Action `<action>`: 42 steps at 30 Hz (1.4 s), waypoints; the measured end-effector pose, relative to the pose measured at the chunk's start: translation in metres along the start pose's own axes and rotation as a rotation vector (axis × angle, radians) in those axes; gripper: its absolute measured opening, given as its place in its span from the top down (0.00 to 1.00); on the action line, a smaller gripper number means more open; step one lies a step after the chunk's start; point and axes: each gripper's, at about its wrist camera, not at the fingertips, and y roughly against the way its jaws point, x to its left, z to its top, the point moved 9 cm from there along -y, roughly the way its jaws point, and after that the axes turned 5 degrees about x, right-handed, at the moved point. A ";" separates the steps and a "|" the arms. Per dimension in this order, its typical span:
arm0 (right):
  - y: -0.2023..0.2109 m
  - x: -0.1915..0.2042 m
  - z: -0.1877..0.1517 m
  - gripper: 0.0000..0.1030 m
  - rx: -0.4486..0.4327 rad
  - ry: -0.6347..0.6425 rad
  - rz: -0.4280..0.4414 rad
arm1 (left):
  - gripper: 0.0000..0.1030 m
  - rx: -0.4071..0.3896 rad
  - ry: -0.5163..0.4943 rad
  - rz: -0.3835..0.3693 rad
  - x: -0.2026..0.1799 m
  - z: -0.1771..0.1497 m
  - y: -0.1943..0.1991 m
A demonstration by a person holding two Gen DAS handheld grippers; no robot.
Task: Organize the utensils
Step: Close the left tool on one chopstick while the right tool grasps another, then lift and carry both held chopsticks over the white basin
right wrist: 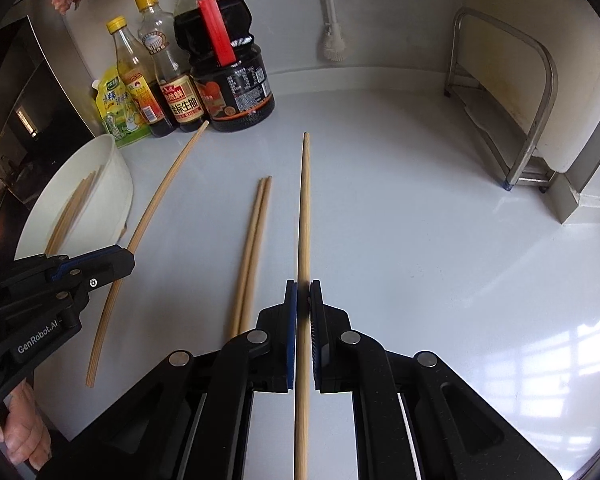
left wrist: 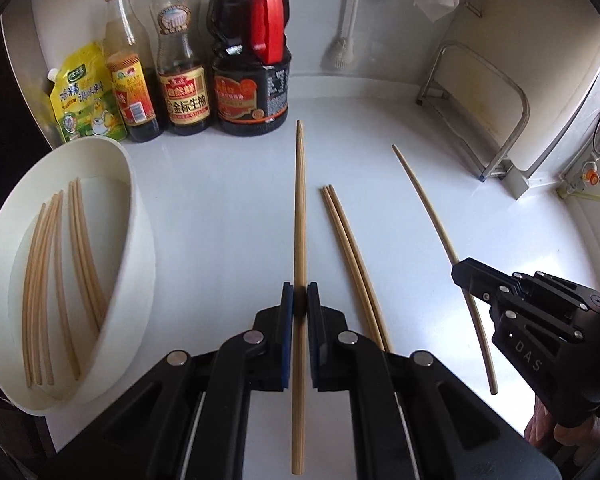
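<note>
My left gripper is shut on a single bamboo chopstick that runs straight ahead between its blue pads, lifted above the white counter. My right gripper is shut on a second chopstick in the same way. Each shows in the other's view: the right gripper with its chopstick, the left gripper with its chopstick. A pair of chopsticks lies on the counter between them. At the left, a white round container holds several chopsticks.
Sauce bottles and a yellow pouch stand at the back left. A metal rack stands at the back right beside a white board. A brush leans on the back wall. Hands hold the gripper handles.
</note>
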 end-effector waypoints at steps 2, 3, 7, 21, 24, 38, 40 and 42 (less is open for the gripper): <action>0.008 0.014 0.011 0.94 -0.013 0.014 0.013 | 0.93 -0.023 0.015 -0.001 0.013 0.005 0.013; 0.011 0.022 0.016 0.94 -0.021 0.024 0.018 | 0.93 -0.035 0.021 0.000 0.019 0.008 0.020; 0.022 0.061 0.042 0.94 -0.060 0.060 0.059 | 0.93 -0.079 0.047 0.018 0.051 0.016 0.044; -0.027 0.236 0.085 0.94 -0.017 0.188 0.239 | 0.93 -0.077 0.192 0.134 0.206 0.009 0.063; -0.041 0.265 0.084 0.94 0.010 0.230 0.248 | 0.93 -0.054 0.216 0.152 0.232 0.003 0.054; -0.107 0.308 0.078 0.94 0.164 0.244 0.222 | 0.92 0.051 0.246 0.119 0.277 -0.011 0.009; -0.109 0.306 0.078 0.94 0.169 0.235 0.210 | 0.92 0.059 0.251 0.116 0.280 -0.012 0.006; -0.108 0.302 0.078 0.90 0.160 0.226 0.202 | 0.86 0.055 0.259 0.117 0.283 -0.012 0.006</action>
